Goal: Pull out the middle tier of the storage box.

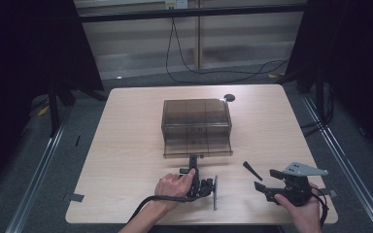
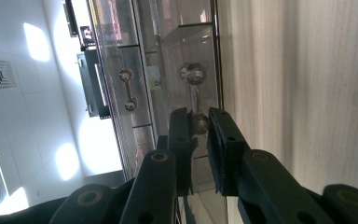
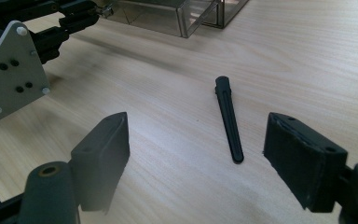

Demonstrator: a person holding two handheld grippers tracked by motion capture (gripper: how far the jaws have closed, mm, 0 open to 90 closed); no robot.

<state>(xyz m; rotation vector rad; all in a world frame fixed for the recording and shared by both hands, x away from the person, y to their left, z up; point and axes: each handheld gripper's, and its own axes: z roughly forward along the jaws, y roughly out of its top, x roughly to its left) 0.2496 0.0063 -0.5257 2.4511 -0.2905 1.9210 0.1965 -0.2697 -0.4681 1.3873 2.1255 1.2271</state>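
While left tongs (image 2: 199,128) pinch the drawer handle (image 2: 195,100), right tongs (image 3: 198,154) gape over pale wood table (image 1: 126,145) (dark room).

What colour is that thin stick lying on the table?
Black stick, clearest in the right gripper view.

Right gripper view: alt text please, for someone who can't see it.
The right gripper stands with its two black jaws wide open above a slim black stick lying on the wooden table. At upper left the left gripper meets the pulled-out drawer of a clear box.
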